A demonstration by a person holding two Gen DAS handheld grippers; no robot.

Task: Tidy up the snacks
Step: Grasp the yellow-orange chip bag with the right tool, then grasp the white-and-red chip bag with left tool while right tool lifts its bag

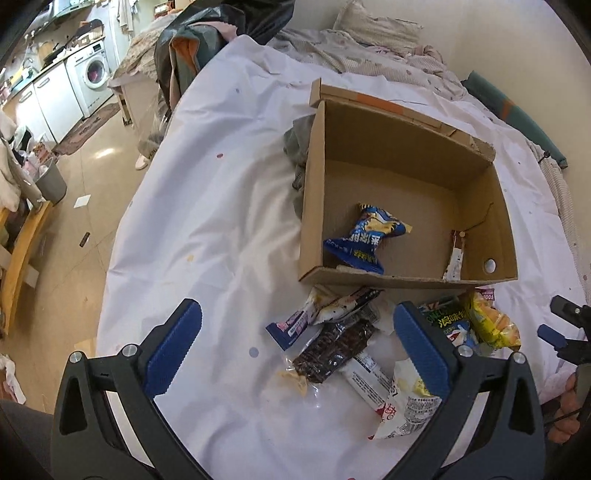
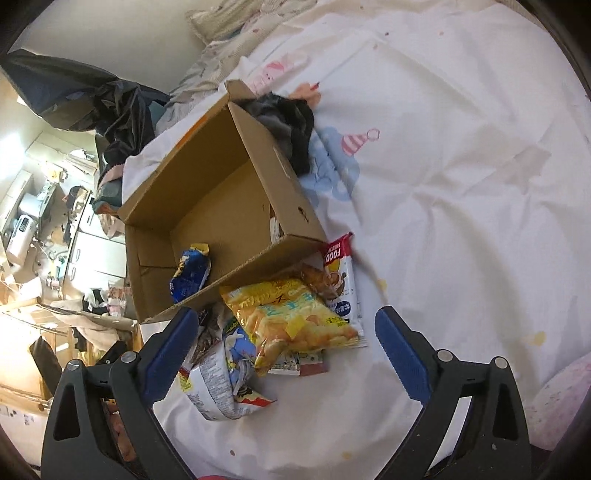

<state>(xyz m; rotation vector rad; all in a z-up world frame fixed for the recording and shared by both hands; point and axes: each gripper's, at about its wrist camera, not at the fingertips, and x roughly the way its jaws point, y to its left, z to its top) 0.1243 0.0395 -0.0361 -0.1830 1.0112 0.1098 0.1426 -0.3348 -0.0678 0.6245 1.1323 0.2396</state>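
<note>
An open cardboard box point(image 1: 498, 221) lies on a white bed sheet; it also shows in the right wrist view point(image 2: 291, 206). Inside it are a blue snack bag point(image 1: 365, 240) point(image 2: 190, 273) and a thin white packet point(image 1: 455, 260). In front of the box lies a pile of snacks: a dark chocolate bar in clear wrap point(image 1: 332, 350), a white packet point(image 1: 365, 376), a purple-white packet point(image 1: 299, 325), a yellow chip bag point(image 1: 491, 325) point(image 2: 291, 317). My left gripper point(image 1: 295, 332) is open and empty over the pile. My right gripper point(image 2: 284, 343) is open and empty around the yellow bag.
A grey-black cloth point(image 1: 297, 147) point(image 2: 288, 122) lies behind the box. The bed's left edge point(image 1: 122, 236) drops to a cluttered floor with a grey bin point(image 1: 51, 181). A red-white "FOOD" packet point(image 2: 343, 280) lies under the yellow bag. Pillows point(image 1: 373, 26) sit at the far end.
</note>
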